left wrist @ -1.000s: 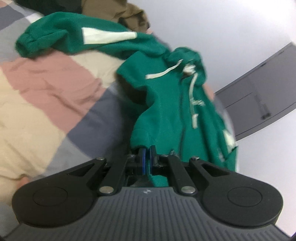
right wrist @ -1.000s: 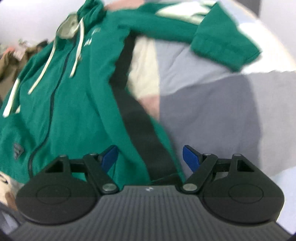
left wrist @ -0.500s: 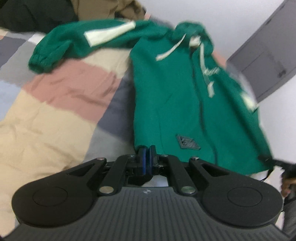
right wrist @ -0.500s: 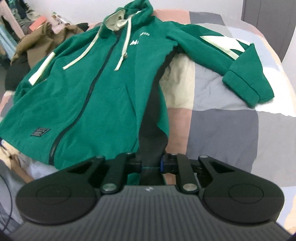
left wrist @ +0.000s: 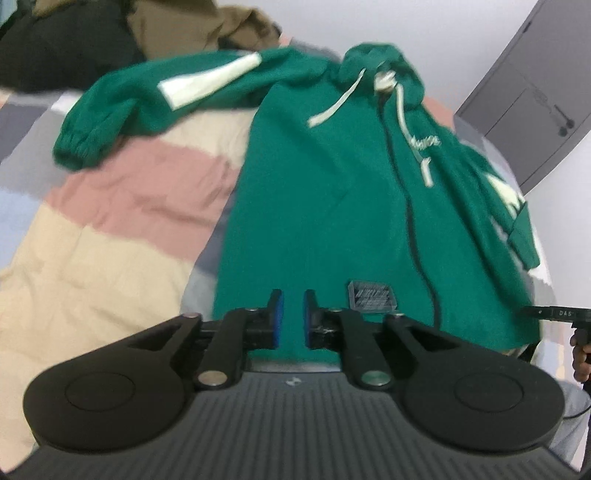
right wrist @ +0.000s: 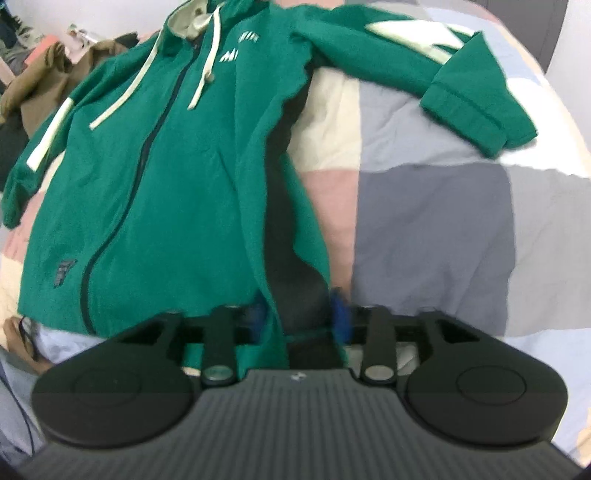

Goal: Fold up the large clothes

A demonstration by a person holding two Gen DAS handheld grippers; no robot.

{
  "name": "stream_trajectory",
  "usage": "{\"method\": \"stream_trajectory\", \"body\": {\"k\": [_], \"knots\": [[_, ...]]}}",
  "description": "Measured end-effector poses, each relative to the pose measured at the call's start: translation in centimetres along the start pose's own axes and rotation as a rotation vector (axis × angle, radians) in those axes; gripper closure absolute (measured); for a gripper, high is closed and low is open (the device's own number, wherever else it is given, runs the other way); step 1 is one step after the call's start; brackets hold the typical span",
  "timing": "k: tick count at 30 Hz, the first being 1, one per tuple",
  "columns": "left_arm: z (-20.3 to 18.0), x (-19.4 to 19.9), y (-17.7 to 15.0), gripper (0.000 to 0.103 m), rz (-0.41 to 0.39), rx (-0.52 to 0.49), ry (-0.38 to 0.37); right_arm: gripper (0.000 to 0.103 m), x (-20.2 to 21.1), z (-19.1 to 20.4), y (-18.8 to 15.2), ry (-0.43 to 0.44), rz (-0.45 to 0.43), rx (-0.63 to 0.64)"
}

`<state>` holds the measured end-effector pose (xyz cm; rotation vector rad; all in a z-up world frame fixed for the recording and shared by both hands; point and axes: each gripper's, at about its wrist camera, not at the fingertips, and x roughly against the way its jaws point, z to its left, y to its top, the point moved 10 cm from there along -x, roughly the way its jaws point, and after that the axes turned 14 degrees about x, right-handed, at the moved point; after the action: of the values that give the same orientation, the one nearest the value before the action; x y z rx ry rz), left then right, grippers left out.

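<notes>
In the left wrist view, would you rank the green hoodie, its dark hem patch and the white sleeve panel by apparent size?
1. green hoodie
2. white sleeve panel
3. dark hem patch, although it lies nearer the camera

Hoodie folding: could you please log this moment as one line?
hoodie: flat on bed, zipped | left gripper: just opened, hem released | right gripper: just opened, hem between jaws

1 green hoodie (right wrist: 177, 177) w/ 2 sleeves, 2 white cords, 1 zip, 1 dark patch (left wrist: 373, 294) near hem. 1 checked blanket (right wrist: 436, 229) under it. 1 brown coat (left wrist: 207, 26) & 1 black heap (left wrist: 62, 44) at back. 1 grey door (left wrist: 532, 99). 2 grippers: left (left wrist: 291, 319), right (right wrist: 299, 314). 2 blue pads on each.
</notes>
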<state>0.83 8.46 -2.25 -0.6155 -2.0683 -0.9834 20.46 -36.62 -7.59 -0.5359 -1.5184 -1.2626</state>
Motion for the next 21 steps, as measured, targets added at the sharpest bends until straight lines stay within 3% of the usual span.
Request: {"method": "stream_trajectory", "body": {"k": [3, 9, 13, 17, 21], "knots": [[-2.9, -0.8, 1.1, 0.063, -0.052, -0.037, -0.029, 0.039, 0.5, -1.0, 1.4, -0.010, -0.061, -0.016], [-9.5, -4.3, 2.5, 0.057, -0.108, -0.081, -0.090, 0.039, 1.2, -5.9, 5.0, -0.181, -0.225, -0.041], [-13.2, -8.4, 2.2, 0.056, -0.129, -0.125, -0.088, 0.039, -0.6, -10.0, 7.1, -0.299, -0.288, -0.045], [-15.2, -13.0, 1.7, 0.055, -0.127, -0.131, -0.092, 0.019, -3.2, -13.5, 8.5, -0.409, -0.317, -0.005], [-15.9, -16.9, 1.8, 0.055, -0.148, -0.169, -0.060, 0.019, -6.8, -16.2, 9.5, -0.489, -0.308, 0.071]]}}
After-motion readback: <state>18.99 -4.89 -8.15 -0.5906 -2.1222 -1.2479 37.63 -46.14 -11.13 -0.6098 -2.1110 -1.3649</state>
